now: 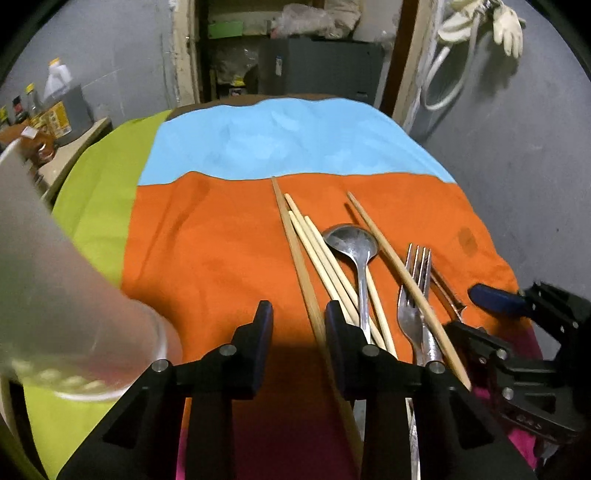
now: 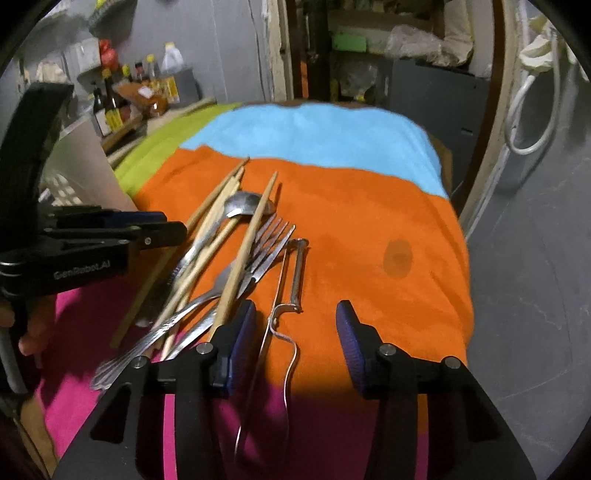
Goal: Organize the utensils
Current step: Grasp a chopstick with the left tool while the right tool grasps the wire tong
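A pile of utensils lies on the orange cloth: several wooden chopsticks, a metal spoon and forks. In the right wrist view the same chopsticks, spoon, forks and a wire-handled metal peeler show. My left gripper is open and empty, hovering over the near ends of the chopsticks. My right gripper is open and empty, its fingers either side of the peeler's handle. A white perforated holder stands at the left.
The table is covered by orange, blue, green and pink cloths. Bottles and jars stand on a shelf at the far left. A grey wall and hanging white gloves are at the right.
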{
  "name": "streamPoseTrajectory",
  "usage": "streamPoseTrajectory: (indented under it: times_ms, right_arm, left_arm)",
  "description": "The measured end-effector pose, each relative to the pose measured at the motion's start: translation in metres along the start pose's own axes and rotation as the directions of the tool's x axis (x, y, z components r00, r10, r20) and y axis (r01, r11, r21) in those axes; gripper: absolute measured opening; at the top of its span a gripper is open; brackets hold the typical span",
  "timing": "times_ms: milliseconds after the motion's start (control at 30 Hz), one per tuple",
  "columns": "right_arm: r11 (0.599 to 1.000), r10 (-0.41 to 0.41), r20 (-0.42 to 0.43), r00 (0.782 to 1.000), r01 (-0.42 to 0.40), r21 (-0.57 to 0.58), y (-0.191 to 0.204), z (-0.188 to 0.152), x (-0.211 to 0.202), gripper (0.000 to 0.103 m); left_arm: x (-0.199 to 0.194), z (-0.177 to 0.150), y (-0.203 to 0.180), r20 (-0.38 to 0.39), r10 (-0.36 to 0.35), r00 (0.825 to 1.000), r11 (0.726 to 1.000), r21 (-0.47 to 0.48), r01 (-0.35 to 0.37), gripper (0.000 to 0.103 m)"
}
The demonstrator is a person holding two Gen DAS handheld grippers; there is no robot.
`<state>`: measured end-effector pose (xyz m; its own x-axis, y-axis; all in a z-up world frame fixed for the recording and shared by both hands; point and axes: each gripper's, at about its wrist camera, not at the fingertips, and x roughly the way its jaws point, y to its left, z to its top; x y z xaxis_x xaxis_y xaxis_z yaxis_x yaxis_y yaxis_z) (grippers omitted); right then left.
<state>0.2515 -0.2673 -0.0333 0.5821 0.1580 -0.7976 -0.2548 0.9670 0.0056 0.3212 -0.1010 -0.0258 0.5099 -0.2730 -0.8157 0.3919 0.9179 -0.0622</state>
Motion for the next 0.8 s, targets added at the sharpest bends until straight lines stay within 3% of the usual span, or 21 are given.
streamPoseTrajectory:
  times_ms: [133, 200, 367, 533, 667, 800]
  right_arm:
    - [1.0, -0.02, -0.022, 1.0, 0.02, -0.015, 0.001, 0.01, 0.01, 0.045]
    - [1.0, -0.021, -0.03, 0.999, 0.021, -0.002, -0.003, 0.013, 0.014, 0.052]
    - [0.999, -0.032, -0.033, 0.999, 0.031, -0.007, -0.001, 0.014, 0.015, 0.053]
    - [1.0, -0.02, -0.048, 0.999, 0.02, 0.001, -0.004, 0.015, 0.015, 0.05]
    - [1.0, -0.006, -0.075, 0.997, 0.006, 0.002, -0.006, 0.019, 0.017, 0.05]
    - [1.0, -0.007, -0.092, 0.996, 0.007, -0.001, -0.007, 0.021, 0.017, 0.041]
  left_arm:
    - [0.008, 0.004, 0.001, -0.03, 0.006, 1.0, 1.0, 0.03, -0.005, 0.026]
    - [0.014, 0.009, 0.001, -0.04, 0.009, 0.999, 0.999, 0.034, -0.007, 0.026]
    - [0.019, 0.015, 0.004, -0.062, 0.006, 0.998, 1.0, 0.0, -0.006, 0.025]
    - [0.019, 0.018, 0.001, -0.092, -0.005, 0.996, 1.0, -0.018, 0.003, 0.014]
    - [0.017, 0.018, -0.001, -0.123, -0.006, 0.992, 1.0, -0.016, 0.004, 0.012]
    - [0.013, 0.012, 0.0, -0.146, -0.013, 0.989, 0.999, -0.043, 0.007, 0.007]
